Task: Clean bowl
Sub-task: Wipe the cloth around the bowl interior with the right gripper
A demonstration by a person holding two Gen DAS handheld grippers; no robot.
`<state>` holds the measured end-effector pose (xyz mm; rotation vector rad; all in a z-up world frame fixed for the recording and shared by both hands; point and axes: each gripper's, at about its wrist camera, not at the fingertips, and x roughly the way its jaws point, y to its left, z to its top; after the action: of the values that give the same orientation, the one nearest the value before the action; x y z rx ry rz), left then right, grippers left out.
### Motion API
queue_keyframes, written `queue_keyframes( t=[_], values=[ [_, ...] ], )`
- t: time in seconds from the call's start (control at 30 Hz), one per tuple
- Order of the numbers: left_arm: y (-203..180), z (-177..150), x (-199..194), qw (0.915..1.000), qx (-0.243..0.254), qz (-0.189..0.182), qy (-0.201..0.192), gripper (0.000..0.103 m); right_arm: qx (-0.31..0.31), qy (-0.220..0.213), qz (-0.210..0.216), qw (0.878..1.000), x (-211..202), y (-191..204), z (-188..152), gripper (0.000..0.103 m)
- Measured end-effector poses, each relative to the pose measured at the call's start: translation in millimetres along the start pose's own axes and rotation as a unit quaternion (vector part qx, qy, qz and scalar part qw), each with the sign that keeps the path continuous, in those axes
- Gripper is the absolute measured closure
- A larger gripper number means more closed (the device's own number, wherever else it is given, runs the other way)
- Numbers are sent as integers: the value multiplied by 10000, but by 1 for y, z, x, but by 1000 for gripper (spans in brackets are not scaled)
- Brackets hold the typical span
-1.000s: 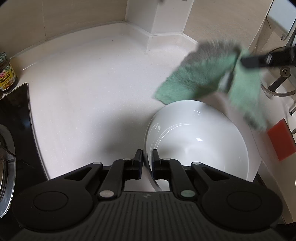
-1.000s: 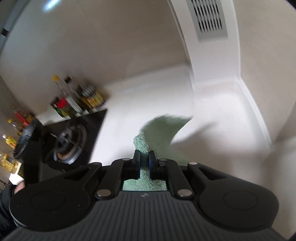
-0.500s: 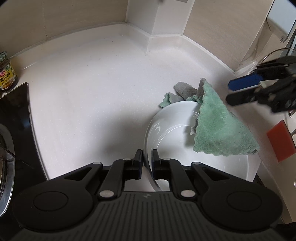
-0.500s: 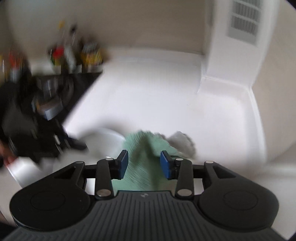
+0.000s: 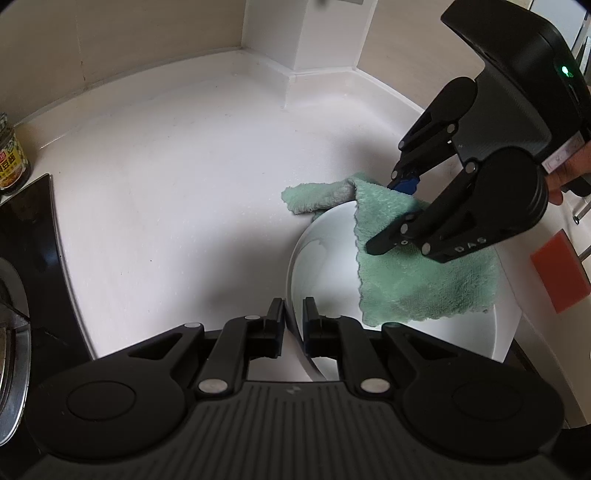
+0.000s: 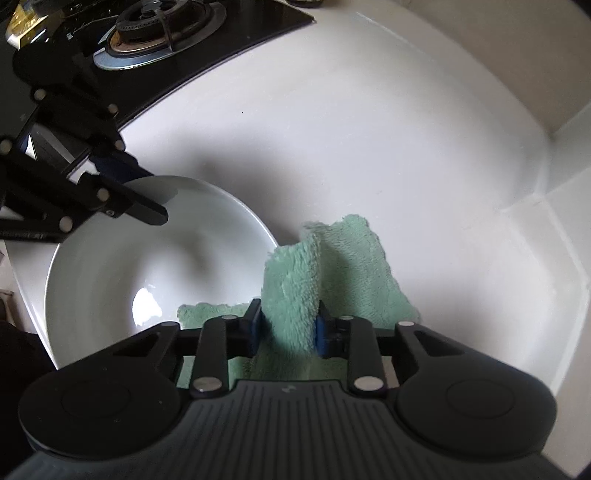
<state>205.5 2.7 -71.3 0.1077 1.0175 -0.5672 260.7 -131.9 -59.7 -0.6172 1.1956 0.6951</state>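
A white bowl [image 5: 325, 266] sits on the white counter, also in the right wrist view [image 6: 122, 266]. My left gripper [image 5: 293, 315] is shut on the bowl's near rim. A green cloth [image 5: 424, 277] is draped over the bowl's far rim and partly lies inside it; it also shows in the right wrist view [image 6: 295, 280]. My right gripper [image 6: 288, 326] is open, with a raised fold of the cloth between its blue-padded fingers. In the left wrist view it [image 5: 395, 214] hangs over the cloth from the right.
A black gas hob [image 6: 162, 33] lies left of the bowl, with its edge in the left wrist view [image 5: 26, 236]. A sauce jar [image 5: 9, 158] stands at the far left. A red sponge [image 5: 557, 269] lies at the right. The counter corner and wall [image 5: 306, 40] lie behind.
My right gripper let go of the cloth, which dropped onto the bowl's rim, then came down over it with open fingers around a fold. My left gripper has not moved.
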Motion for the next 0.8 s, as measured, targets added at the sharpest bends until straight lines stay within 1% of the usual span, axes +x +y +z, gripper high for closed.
queue_keyframes(
  t=[0.07, 0.13, 0.2, 0.3, 0.4, 0.47, 0.5, 0.53, 0.57, 0.6, 0.63, 0.67, 0.7, 0.8],
  values=[
    [-2, 1, 1, 10000, -19, 43, -13, 95, 402, -50, 9, 9992, -6, -1, -11, 86],
    [-4, 3, 2, 9999, -33, 96, -23, 97, 926, -83, 40, 9957, -12, -1, -26, 86],
    [-5, 4, 4, 9999, -8, 116, -36, 99, 1494, -115, 106, 9887, -16, 3, -43, 86],
    [-7, 7, 6, 9999, 92, 59, -19, 97, 2167, -198, 230, 9758, -22, 11, -65, 85],
    [-10, 10, 8, 9994, 329, -63, 60, 97, 2187, -75, 337, 9752, -25, 20, -78, 85],
    [-16, 12, 10, 9982, 575, -121, 126, 100, 1929, 79, 297, 9807, -24, 22, -74, 85],
    [-19, 13, 11, 9971, 724, -159, 155, 99, 1602, 212, 180, 9867, -23, 24, -69, 85],
    [-21, 13, 11, 9962, 840, -175, 168, 98, 1449, 256, 122, 9890, -20, 25, -67, 85],
    [-23, 12, 10, 9952, 948, -162, 179, 97, 912, 378, -62, 9951, -18, 30, -59, 84],
    [-24, 12, 9, 9944, 1025, -144, 190, 96, 532, 416, -145, 9976, -17, 34, -54, 82],
    [-25, 12, 9, 9937, 1090, -142, 204, 95, 260, 427, -187, 9986, -17, 37, -52, 82],
    [-26, 12, 9, 9932, 1133, -156, 216, 95, -279, 421, -222, 9985, -16, 42, -47, 81],
    [-25, 12, 9, 9930, 1151, -171, 224, 96, -562, 416, -193, 9974, -15, 44, -45, 81],
    [-26, 15, 11, 9918, 1228, -225, 259, 97, -1412, 306, -128, 9894, -14, 53, -34, 80]
  ],
)
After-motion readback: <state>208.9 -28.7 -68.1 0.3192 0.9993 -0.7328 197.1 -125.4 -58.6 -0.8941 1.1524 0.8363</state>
